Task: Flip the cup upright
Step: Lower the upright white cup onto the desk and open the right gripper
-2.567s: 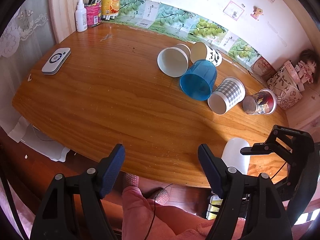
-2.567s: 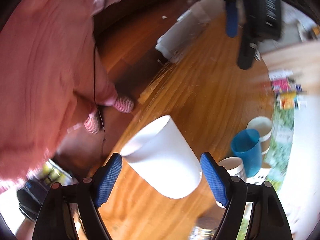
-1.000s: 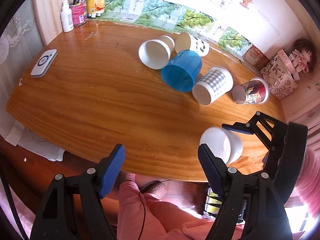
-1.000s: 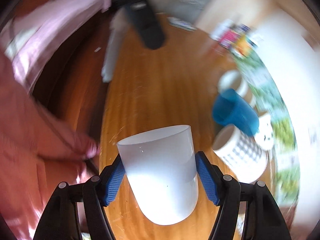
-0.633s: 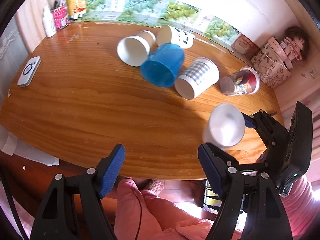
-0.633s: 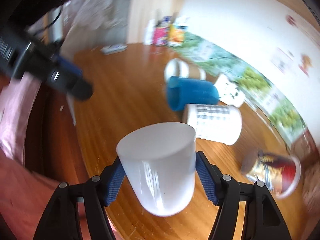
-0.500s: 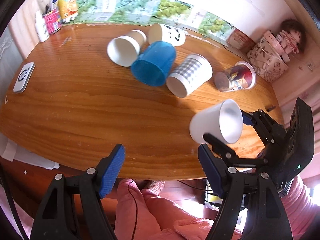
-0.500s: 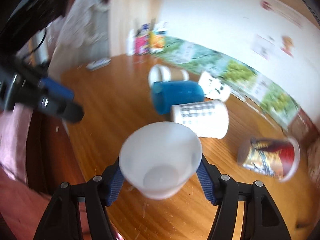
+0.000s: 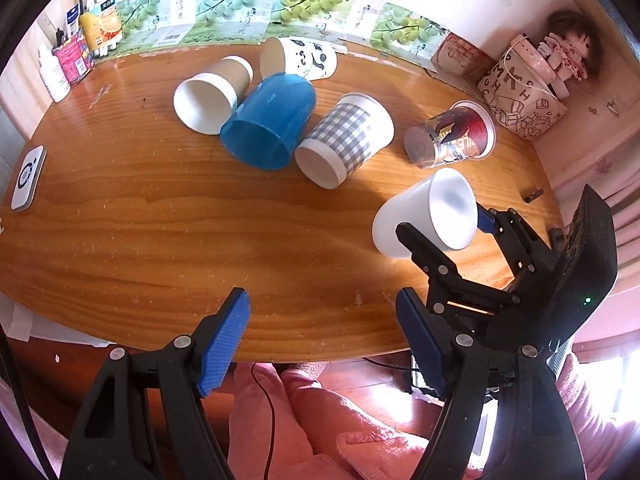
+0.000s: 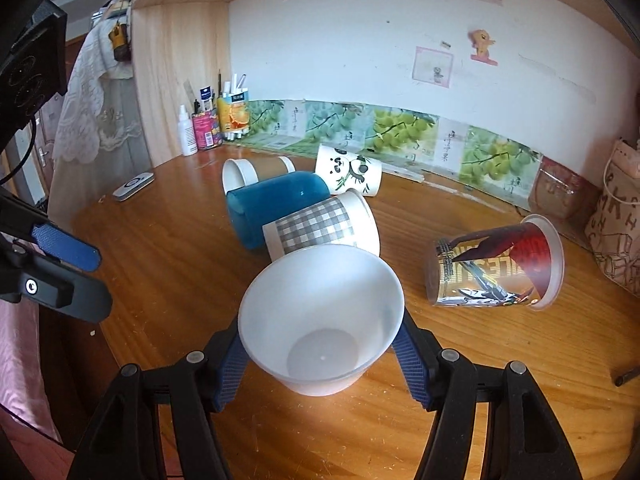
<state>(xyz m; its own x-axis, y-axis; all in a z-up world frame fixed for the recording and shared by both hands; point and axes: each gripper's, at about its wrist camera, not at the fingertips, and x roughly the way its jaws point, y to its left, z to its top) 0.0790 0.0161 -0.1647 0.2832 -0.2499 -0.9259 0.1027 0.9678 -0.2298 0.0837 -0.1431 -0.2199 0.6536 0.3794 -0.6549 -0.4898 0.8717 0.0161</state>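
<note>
My right gripper [image 10: 320,364] is shut on a white plastic cup [image 10: 320,320], mouth up and tilted toward the camera, held just above the wooden table [image 10: 168,264]. In the left wrist view the white cup [image 9: 424,216] sits at the right, tilted, pinched by the right gripper [image 9: 444,232]. My left gripper [image 9: 324,340] is open and empty over the table's near edge.
Several cups lie on their sides further back: a brown-sleeved cup [image 9: 208,92], a blue cup [image 9: 268,120], a panda cup [image 9: 300,58], a checked cup [image 9: 344,140], a clear printed cup [image 9: 448,136]. A white remote [image 9: 28,176] lies left. Bottles and boxes [image 10: 208,120] stand back left.
My right gripper has closed on the white cup, lifted it off the table edge and turned it from mouth-down to mouth-up. The left gripper has drifted rightward, staying open.
</note>
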